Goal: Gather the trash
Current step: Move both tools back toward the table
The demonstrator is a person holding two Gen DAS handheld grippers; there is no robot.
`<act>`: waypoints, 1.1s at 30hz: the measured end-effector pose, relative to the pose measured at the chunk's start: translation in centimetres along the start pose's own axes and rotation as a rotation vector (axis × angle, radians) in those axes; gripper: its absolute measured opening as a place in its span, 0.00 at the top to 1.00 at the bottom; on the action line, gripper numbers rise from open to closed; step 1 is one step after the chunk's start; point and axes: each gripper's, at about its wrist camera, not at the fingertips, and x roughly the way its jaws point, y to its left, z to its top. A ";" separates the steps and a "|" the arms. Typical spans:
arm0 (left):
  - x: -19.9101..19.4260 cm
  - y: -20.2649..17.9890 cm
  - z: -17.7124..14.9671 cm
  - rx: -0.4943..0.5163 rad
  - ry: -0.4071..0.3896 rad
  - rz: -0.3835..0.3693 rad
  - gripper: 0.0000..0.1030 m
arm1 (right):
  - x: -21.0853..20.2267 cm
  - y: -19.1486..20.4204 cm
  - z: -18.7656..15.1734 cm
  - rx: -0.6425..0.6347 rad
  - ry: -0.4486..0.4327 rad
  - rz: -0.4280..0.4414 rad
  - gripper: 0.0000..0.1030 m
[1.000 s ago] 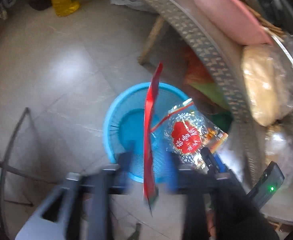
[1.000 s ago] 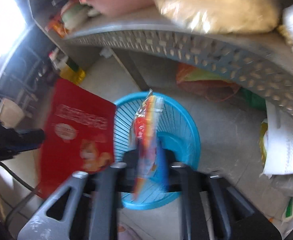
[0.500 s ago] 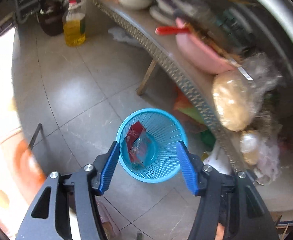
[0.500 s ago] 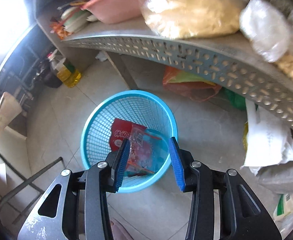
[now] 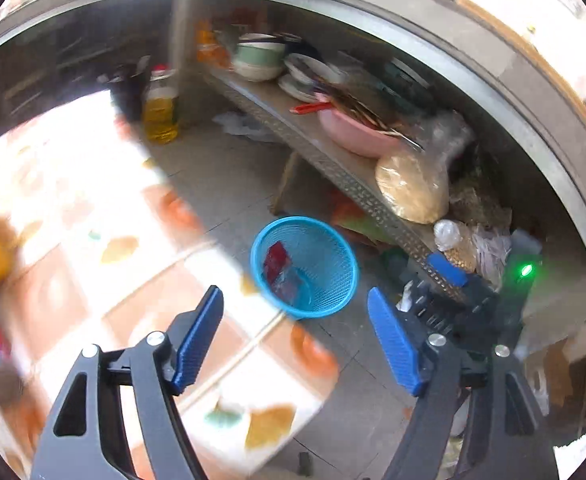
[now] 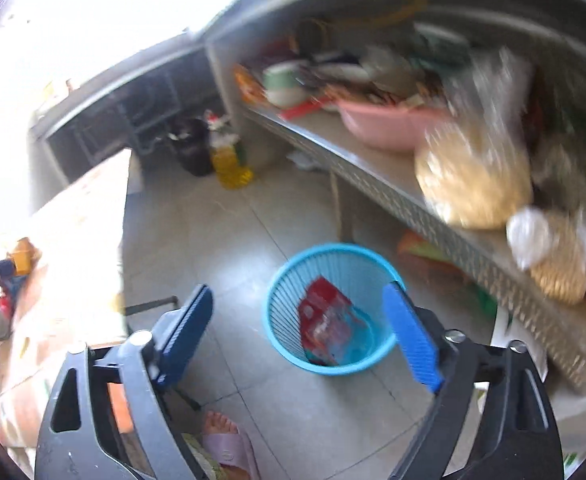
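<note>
A blue mesh basket (image 5: 330, 270) stands on the tiled floor below both grippers. Inside it lie a red snack wrapper (image 5: 275, 258) and a clear printed wrapper (image 5: 289, 285). The right wrist view shows the same basket (image 6: 293, 300), red wrapper (image 6: 320, 295) and clear wrapper (image 6: 334, 333). My left gripper (image 5: 294, 316) hangs high above the basket, its jaws opening with nothing between them. My right gripper (image 6: 297, 314) is also well above the basket, jaws opening wide and empty. Its body with a green light (image 5: 467, 292) shows at the right of the left wrist view.
A metal shelf (image 6: 373, 168) to the right carries a pink basin (image 6: 381, 124), bowls and bags of grain (image 6: 473, 184). A table with a patterned cloth (image 5: 73, 264) lies at the left. An oil bottle (image 5: 160, 110) stands on the floor. A slippered foot (image 6: 229, 440) is below.
Both wrappers left the jaws and dropped into the basket. Both grippers rose and drew back from it, and their jaws widened. The patterned table came into view.
</note>
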 end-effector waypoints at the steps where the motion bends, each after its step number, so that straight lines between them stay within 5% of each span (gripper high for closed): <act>1: -0.8 0.6 -0.9 -0.024 -0.009 0.009 0.25 | -0.6 0.7 0.4 -0.015 -0.005 -0.006 0.14; 13: -9.0 4.4 -12.3 -0.166 -0.144 0.147 0.07 | -4.7 10.0 1.1 -0.234 -0.021 -0.013 0.08; 21: -11.7 6.4 -16.9 -0.279 -0.184 0.144 0.06 | -6.1 17.5 -0.4 -0.406 -0.057 0.008 0.08; 29: -14.7 10.1 -19.7 -0.425 -0.284 0.097 0.06 | -7.1 21.7 -0.4 -0.441 -0.054 0.210 0.08; 33: -17.0 12.6 -18.8 -0.402 -0.351 0.139 0.06 | -8.0 23.9 -0.3 -0.429 -0.059 0.317 0.08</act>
